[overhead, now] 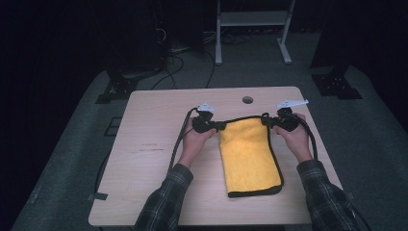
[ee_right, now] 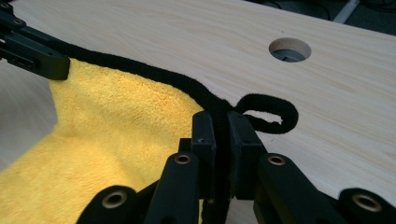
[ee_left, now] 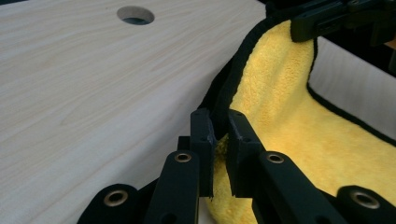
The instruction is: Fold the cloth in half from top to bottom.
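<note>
Now both grippers clamp the towel's [overhead: 250, 156] far corners: left gripper [overhead: 215, 126] at centre-left, right gripper [overhead: 268, 121] at centre-right. Its long axis runs down the frame toward the table's [overhead: 154, 144] near edge.

Dark lab: bare desk [overhead: 159, 144], floor cables [overhead: 178, 62], rig stands [overhead: 337, 82].

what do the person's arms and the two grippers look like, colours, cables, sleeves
Both forearms wear dark plaid flannel sleeves. The left hand-held gripper and the right hand-held gripper are black, each topped by a pale grey three-cornered plate and trailing a black cable. Up close, the jaws are matte black blocks on linkage arms with brass-coloured rivets.
</note>
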